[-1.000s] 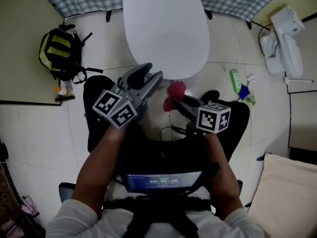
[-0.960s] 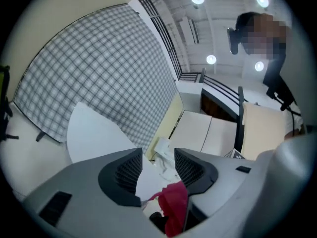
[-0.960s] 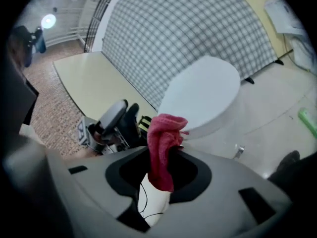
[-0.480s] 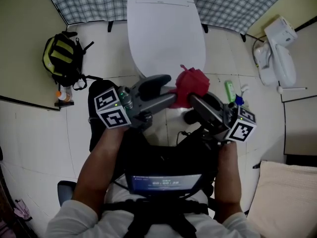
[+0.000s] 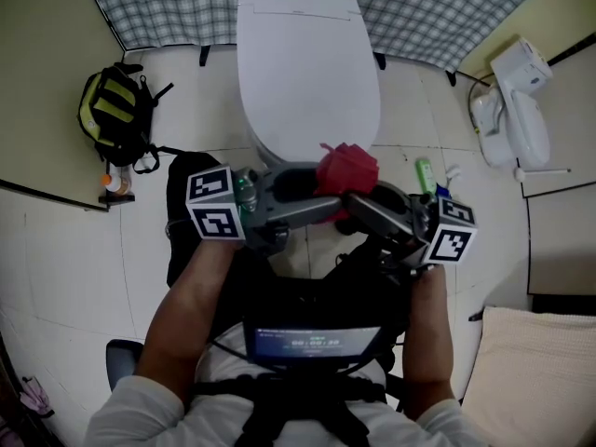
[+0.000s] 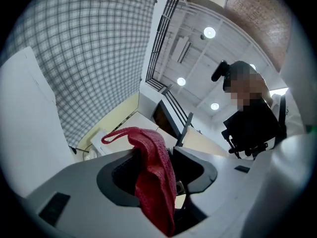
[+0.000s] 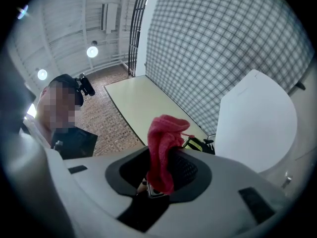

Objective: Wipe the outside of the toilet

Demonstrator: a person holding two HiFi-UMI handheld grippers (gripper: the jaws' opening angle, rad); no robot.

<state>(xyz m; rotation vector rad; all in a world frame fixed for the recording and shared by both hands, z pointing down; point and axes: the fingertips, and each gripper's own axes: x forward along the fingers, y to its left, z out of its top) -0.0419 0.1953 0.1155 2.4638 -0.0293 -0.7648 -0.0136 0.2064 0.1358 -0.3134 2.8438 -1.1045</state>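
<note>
The white toilet (image 5: 307,73) stands ahead with its lid down; it also shows in the left gripper view (image 6: 25,133) and the right gripper view (image 7: 257,123). A red cloth (image 5: 347,168) is bunched in the air in front of it. My right gripper (image 5: 352,198) points left and is shut on the cloth (image 7: 163,143), which sticks up between its tips (image 7: 166,155). My left gripper (image 5: 321,192) points right and meets it tip to tip. The cloth (image 6: 151,172) fills the gap between the left gripper's tips (image 6: 153,150) and hangs down inside them.
A black and yellow backpack (image 5: 116,119) lies left of the toilet, with a small orange bottle (image 5: 114,184) by it. A green bottle (image 5: 424,173) lies on the tiles at right, near a white appliance (image 5: 517,110). A plaid curtain (image 5: 168,3) hangs behind. A beige cushion (image 5: 535,371) is at lower right.
Both grippers have risen in front of the toilet. The right one carried the red cloth up. The left one swung right until its tips reached the cloth.
</note>
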